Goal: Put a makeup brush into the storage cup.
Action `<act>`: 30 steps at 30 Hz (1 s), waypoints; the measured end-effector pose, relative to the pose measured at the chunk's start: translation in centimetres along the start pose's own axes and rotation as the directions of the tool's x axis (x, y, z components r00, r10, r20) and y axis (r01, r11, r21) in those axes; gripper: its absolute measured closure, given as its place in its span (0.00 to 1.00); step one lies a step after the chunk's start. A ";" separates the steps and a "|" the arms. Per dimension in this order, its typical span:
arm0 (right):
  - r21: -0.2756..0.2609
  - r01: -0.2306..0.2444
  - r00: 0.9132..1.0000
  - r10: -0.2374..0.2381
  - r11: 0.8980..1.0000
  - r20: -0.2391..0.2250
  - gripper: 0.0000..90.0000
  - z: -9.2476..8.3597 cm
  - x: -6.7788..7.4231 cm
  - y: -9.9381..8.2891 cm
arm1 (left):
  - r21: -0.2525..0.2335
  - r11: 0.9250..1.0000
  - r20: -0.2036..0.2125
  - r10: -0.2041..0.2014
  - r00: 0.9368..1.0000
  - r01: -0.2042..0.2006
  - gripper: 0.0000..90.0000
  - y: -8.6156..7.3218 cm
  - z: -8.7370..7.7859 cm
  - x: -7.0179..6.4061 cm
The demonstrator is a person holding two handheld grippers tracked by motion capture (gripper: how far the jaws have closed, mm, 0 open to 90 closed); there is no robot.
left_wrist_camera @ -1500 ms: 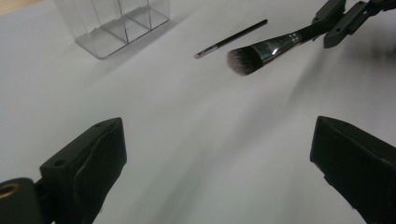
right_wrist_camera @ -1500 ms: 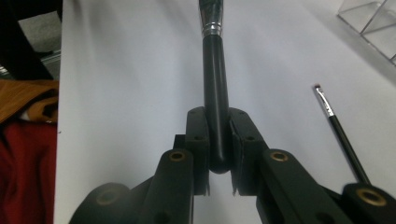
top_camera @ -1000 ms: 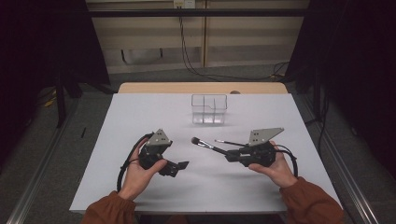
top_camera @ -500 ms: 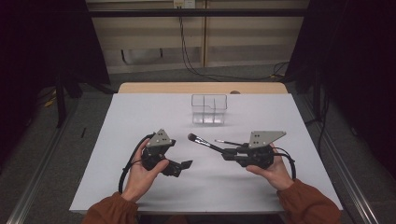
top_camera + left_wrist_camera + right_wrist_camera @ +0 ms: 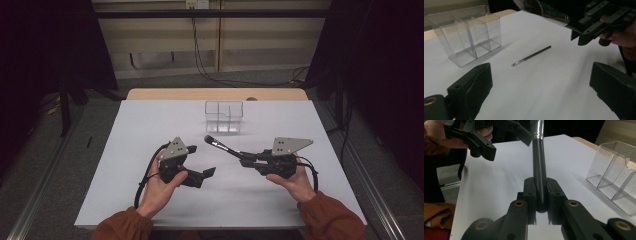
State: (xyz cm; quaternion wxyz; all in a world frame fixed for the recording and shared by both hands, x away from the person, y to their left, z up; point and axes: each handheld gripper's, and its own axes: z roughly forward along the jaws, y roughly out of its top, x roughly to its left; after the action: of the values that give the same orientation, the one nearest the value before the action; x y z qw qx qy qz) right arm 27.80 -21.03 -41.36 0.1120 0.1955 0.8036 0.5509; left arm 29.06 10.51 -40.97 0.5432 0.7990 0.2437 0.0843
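Item: makeup brush (image 5: 222, 146), black handle, bright metal ferrule, dark bristle head. The right tool (image 5: 246, 156) is gripping it by the handle end, jaws pinching narrow on the round shaft, as the right gripper view is showing (image 5: 539, 192). The brush is hanging lifted off the bench (image 5: 150, 130), on the near side of the clear organiser (image 5: 224, 116), bristle head slanting up and toward the organiser's left corner.

Landmark: clear organiser, transparent plastic, divided into open-topped compartments, all empty, standing upright at the far middle of the bench.

Second item: thin dark stick (image 5: 531, 56), pencil-like, with a pale tip, lying flat on the bench near the organiser's front, untouched.

Left tool (image 5: 206, 174): jaws standing wide apart with nothing between them, sitting near the bench surface in front of the organiser and to its left, its camera looking toward the stick.

Progress, as judged: the pick-up of the brush appears done; carrying it over the organiser and lowering it handle-first into a compartment is remaining. The stick is waiting its turn, so roughly the first part of the job is looking complete
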 end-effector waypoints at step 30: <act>-0.006 0.005 1.000 -0.005 1.000 -0.001 0.89 0.2 0.0 -0.1 | -0.032 0.999 0.025 0.020 0.999 -0.019 0.09 1.3 3.1 -1.7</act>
State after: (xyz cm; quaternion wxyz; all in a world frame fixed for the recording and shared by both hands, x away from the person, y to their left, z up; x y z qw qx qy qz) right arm 27.83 -20.85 -41.51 0.1133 0.1930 0.8025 0.5531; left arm 29.22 6.79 -40.76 0.5582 0.7935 0.2276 0.0833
